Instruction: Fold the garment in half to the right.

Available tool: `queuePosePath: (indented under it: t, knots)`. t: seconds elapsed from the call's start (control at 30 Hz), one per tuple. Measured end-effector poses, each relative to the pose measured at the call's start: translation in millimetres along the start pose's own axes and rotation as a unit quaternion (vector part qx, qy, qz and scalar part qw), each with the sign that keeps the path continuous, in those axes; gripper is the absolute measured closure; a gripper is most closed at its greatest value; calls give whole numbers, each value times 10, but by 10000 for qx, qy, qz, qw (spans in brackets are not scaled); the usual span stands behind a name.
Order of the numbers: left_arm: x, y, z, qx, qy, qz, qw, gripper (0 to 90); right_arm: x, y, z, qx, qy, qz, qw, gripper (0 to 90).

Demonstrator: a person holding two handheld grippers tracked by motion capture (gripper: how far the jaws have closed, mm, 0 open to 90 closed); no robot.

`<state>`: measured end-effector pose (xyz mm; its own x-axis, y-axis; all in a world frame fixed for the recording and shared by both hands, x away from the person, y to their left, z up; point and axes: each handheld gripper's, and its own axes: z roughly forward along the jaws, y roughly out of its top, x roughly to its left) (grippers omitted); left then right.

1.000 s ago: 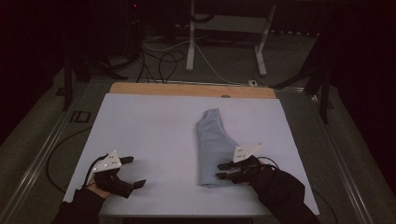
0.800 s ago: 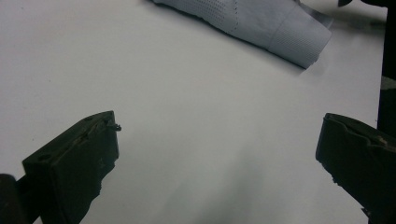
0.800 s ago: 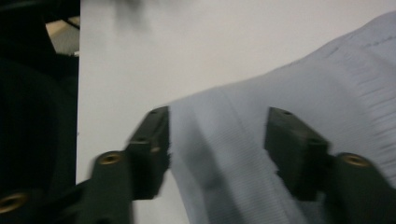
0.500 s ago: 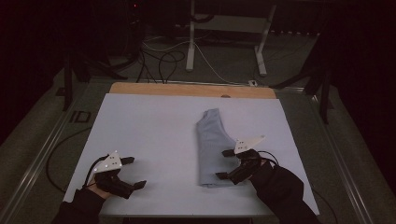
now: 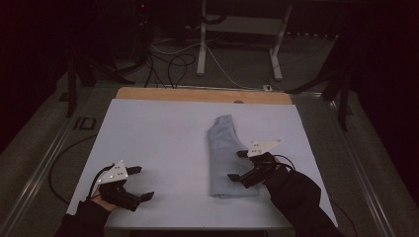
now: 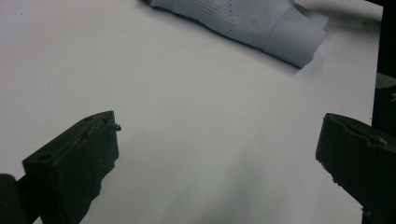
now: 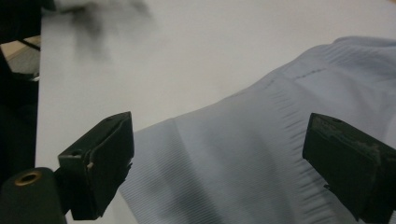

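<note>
The folded pale-blue garment [image 5: 226, 157] lies right of centre on the worktop [image 5: 158, 138], towards the near edge. The right claw [image 5: 239, 165] hovers over its near end, wide open and empty, likely lining up a grasp; the next move means lowering onto the cloth's edge. The left claw [image 5: 141, 182] gapes empty near the near-left corner.

Light: dim overall, surroundings near black | Brightest area: white table surface [image 5: 158, 143], evenly lit, no glare | Shadows: soft, under the folded cloth [image 6: 261, 23] | Focus: high view soft and grainy; right gripper view blurred at its top left corner
</note>
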<state>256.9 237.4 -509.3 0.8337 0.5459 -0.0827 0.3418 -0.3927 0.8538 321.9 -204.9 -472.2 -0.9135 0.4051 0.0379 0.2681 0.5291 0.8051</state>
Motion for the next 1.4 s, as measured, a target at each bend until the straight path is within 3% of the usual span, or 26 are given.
queuePosePath:
  t: [0.33, 0.67, 0.87, 1.27, 1.4]
  knots:
    - [-9, 7, -8, 1, -1, 32, 10000, 6, -56, 18, -159, -108, -323, 126, 9993, 90]
    - [-16, 12, -9, -14, 14, 58, 10000, 7, -96, -111, -329, -183, -684, 347, 9969, 90]
    - [-14, 9, -15, -38, 20, 29, 10000, 7, -107, -248, -439, -251, -941, 466, 9942, 90]
    - [-15, 9, -21, -41, 27, 33, 10000, 7, -115, -624, -550, -351, -1151, 901, 9886, 90]
    - [-18, 9, -18, -40, 29, 44, 10000, 7, -111, -742, -534, -228, -1236, 951, 9875, 90]
